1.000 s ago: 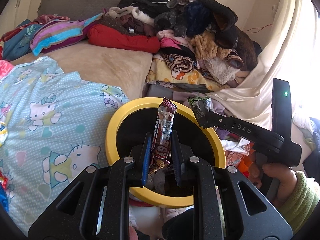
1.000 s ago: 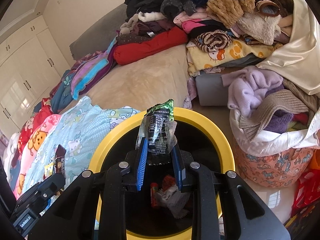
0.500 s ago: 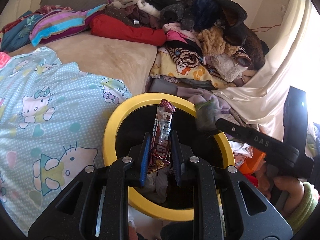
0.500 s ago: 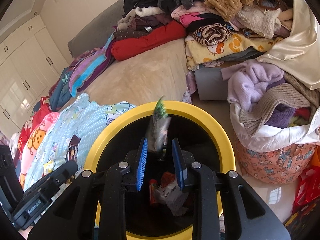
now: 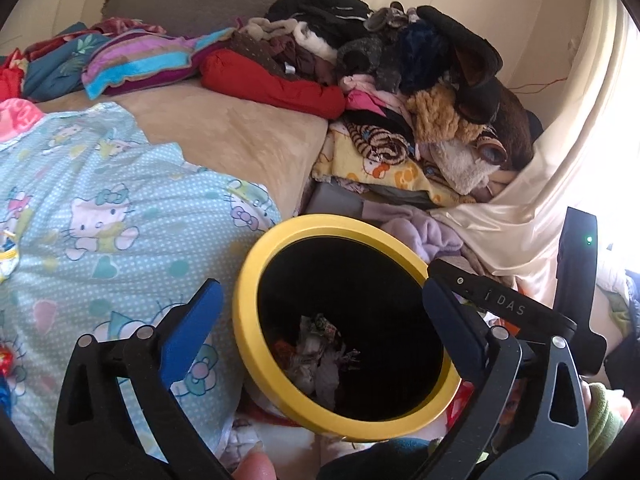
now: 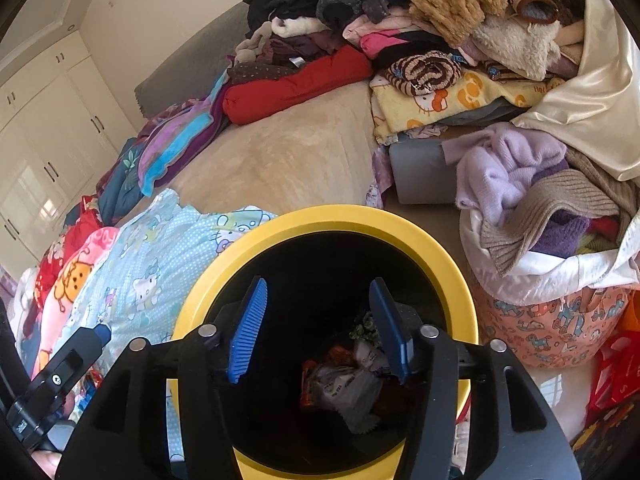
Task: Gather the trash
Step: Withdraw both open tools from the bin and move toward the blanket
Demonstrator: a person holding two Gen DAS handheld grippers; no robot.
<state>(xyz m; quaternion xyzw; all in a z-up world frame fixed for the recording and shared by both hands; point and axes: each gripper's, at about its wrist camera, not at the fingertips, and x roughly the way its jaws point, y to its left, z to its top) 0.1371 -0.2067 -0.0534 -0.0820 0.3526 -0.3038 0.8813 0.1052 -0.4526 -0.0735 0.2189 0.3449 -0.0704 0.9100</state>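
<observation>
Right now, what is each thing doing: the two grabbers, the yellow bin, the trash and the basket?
Left gripper: jaws just opened wide, nothing between them.
Right gripper: jaws just opened, empty, above the bin.
Yellow bin: upright, no lid.
Wrappers: lying at the bin's bottom.
Clothes basket: heaped full.

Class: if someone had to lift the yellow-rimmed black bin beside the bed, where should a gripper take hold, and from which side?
Grip the yellow-rimmed black bin by its raised rim, from above, one finger inside, one outside: the mouth faces upward and the rim is narrow and unobstructed.
</observation>
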